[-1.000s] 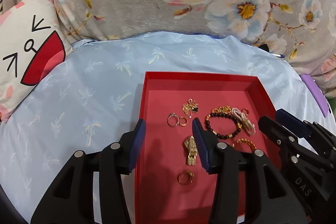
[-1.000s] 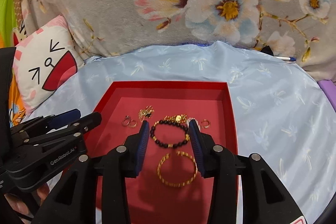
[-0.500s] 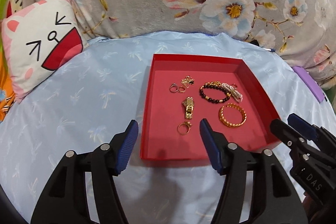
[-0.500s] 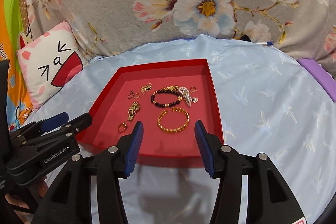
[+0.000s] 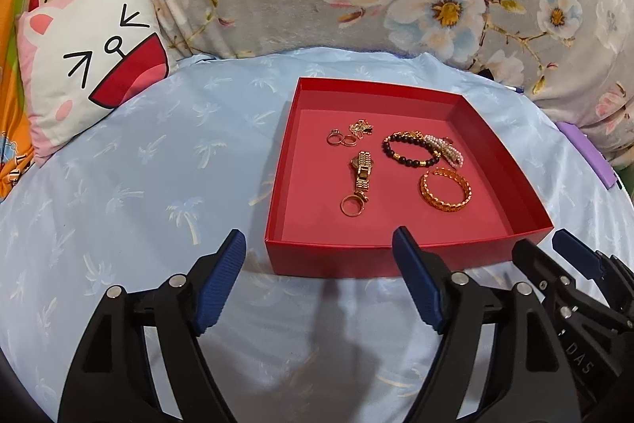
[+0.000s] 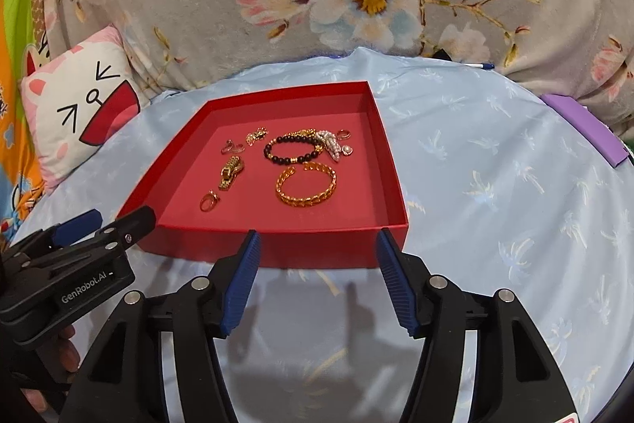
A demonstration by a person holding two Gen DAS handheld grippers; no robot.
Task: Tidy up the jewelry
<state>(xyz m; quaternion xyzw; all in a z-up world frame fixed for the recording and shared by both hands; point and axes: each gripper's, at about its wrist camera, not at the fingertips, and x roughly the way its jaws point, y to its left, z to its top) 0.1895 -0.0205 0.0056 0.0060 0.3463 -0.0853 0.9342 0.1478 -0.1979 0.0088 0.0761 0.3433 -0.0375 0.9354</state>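
"GenRobot.AI" on left gripper ("DAS" opposite)

Ahead of the left gripper, the small gold cluster at the far end of the red tray is too tiny to identify. The pearl piece overlaps the black bead bracelet, hiding part of it. To the right gripper's far right, a purple object is partly hidden. Both grippers' handles run off the lower edge.
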